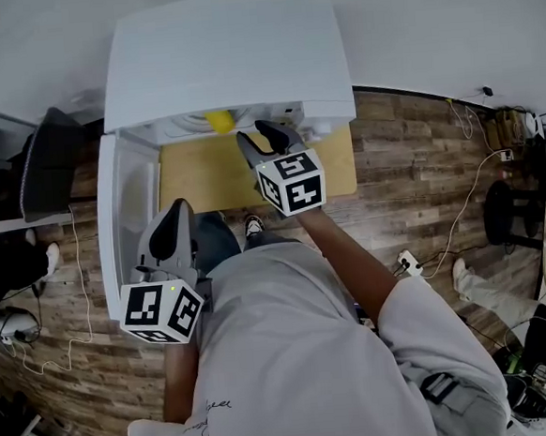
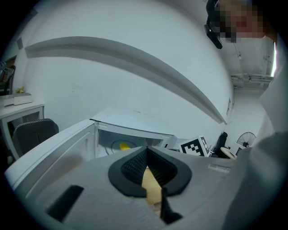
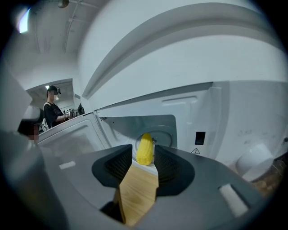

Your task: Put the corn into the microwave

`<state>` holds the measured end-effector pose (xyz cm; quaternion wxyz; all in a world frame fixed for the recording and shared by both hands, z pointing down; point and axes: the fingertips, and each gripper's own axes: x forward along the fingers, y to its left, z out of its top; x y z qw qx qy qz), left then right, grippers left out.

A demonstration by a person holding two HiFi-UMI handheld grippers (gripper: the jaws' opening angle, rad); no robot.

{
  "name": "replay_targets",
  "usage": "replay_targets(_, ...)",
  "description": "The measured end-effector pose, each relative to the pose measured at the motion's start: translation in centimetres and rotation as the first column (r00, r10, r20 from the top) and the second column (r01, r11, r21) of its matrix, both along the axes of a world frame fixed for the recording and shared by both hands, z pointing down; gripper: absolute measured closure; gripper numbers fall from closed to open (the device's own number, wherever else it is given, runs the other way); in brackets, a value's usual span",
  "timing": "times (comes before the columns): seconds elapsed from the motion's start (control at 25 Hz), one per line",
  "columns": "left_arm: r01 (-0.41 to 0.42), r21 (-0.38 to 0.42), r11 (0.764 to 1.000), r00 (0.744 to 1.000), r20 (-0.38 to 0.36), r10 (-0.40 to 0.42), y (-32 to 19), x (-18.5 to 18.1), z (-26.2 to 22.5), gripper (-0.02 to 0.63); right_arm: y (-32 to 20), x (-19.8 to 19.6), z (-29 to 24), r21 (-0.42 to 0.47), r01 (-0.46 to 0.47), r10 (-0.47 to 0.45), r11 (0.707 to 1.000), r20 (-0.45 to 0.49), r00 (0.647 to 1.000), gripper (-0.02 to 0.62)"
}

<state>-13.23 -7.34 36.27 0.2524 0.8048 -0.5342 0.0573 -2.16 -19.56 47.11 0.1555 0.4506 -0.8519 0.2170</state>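
We hold the right gripper [image 1: 268, 133] at the mouth of the open microwave [image 1: 223, 56], jaws apart and empty. The corn [image 3: 145, 149] lies inside on the turntable [image 3: 165, 134], beyond the jaw tips. The left gripper [image 2: 146, 152] hangs beside the door [image 1: 126, 200], jaws together, empty.

Head view: corn [image 1: 219, 122] mostly tucked under microwave [image 1: 227, 56] top, only a yellow bit shows; cavity hidden. Right gripper [image 3: 143, 150] jaws cover corn's lower end. Bkgd person [image 3: 53, 110] too small for detail.
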Motion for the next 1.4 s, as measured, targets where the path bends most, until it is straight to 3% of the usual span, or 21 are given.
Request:
replay_targets(0.12, 0.005, -0.002, 1.000, 1.000, 0.003, -0.005, 0.1, -0.1, 0.2, 0.618, 0.1, 0.7, -0.6, 0.014, -0.024, 0.023, 1.000, 0.014, 1.000, 0.470)
replay_targets(0.44, 0.010, 0.004, 1.000, 1.000, 0.009, -0.010, 0.7, 0.0, 0.3, 0.618, 2.0, 1.3, -1.5, 0.009, -0.004, 0.003, 1.000, 0.038, 0.999, 0.486)
replay_targets(1.0, 0.037, 0.005, 0.999, 0.999, 0.011, -0.037, 1.8, -1.2, 0.3, 0.618, 4.6, 1.2, -4.2, 0.023, 0.068, -0.070, 0.997, 0.083, 0.994, 0.571)
replay_targets(1.4, 0.052, 0.002, 0.999, 0.999, 0.006, -0.052, 2.0, -2.1, 0.5, 0.618, 5.9, 2.1, -4.9, 0.016, 0.072, -0.073, 0.997, 0.079, 0.994, 0.583)
